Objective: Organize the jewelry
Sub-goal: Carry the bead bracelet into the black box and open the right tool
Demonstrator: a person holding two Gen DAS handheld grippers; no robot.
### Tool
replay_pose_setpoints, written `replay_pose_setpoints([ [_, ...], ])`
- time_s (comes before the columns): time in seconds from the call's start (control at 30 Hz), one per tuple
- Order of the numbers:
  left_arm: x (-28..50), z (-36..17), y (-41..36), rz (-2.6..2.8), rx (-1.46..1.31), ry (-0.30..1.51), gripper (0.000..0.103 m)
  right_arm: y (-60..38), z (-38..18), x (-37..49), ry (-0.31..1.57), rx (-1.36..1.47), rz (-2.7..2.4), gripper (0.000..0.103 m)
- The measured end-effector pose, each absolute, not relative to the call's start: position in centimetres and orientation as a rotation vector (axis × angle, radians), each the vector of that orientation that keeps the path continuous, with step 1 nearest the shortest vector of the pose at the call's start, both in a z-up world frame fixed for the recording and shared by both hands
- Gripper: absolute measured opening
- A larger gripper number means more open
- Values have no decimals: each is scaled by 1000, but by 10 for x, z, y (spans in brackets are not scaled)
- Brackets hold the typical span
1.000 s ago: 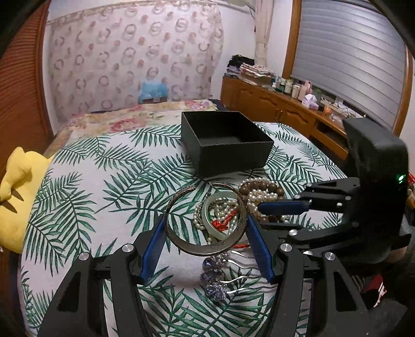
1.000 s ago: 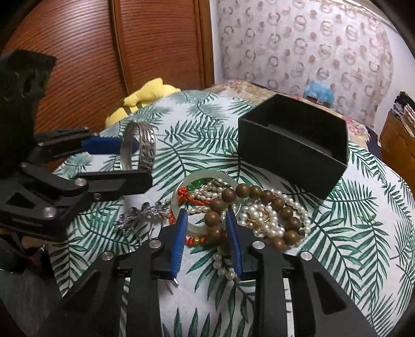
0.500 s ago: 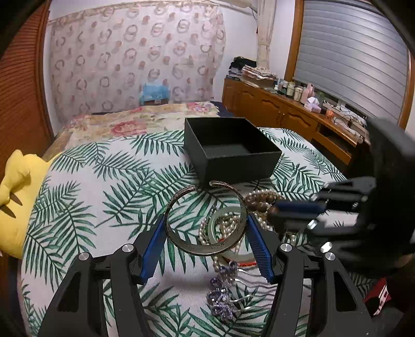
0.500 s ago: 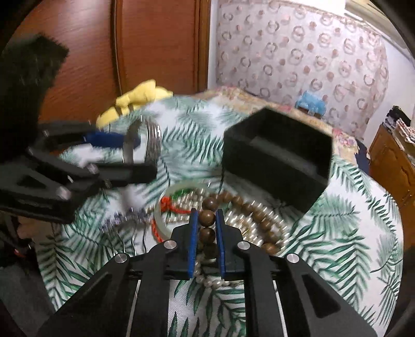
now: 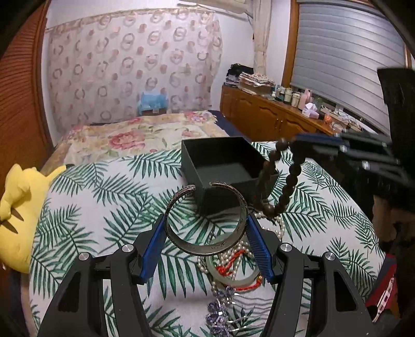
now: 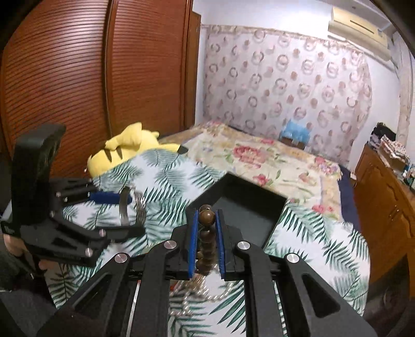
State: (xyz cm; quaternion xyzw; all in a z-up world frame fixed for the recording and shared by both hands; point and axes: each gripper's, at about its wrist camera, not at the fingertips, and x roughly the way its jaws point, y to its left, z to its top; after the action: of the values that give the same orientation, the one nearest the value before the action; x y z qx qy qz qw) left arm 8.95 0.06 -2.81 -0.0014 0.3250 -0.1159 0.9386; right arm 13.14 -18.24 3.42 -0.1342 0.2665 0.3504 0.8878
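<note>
While the right gripper (image 6: 206, 242) pinches the dark wooden bead bracelet (image 5: 282, 181) dangling by the open black box (image 5: 223, 166) and the left gripper (image 5: 206, 246) clamps the silver cuff bangle (image 5: 205, 217), either could slip onto the palm-print bed (image 5: 103, 207).

Bedroom. Ring-patterned curtain (image 5: 135, 67) covers the back wall, grey roller shutter (image 5: 347, 64) upper right, wooden sideboard (image 5: 272, 116) beneath. Louvred wood wardrobe (image 6: 77, 85) left; AC unit (image 6: 358, 23) top right. Floral bedspread (image 6: 259, 155) mid-frame.
</note>
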Motion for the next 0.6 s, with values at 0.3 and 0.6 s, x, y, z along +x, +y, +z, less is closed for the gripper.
replay_pose_setpoints([
  [0.3,110,-16,1,-229,1,650,59,-178,54,171,524,-284,683,15],
  [0.6,140,-6,-10,-222,33,651,59,-178,34,211,602,-268,658,21],
])
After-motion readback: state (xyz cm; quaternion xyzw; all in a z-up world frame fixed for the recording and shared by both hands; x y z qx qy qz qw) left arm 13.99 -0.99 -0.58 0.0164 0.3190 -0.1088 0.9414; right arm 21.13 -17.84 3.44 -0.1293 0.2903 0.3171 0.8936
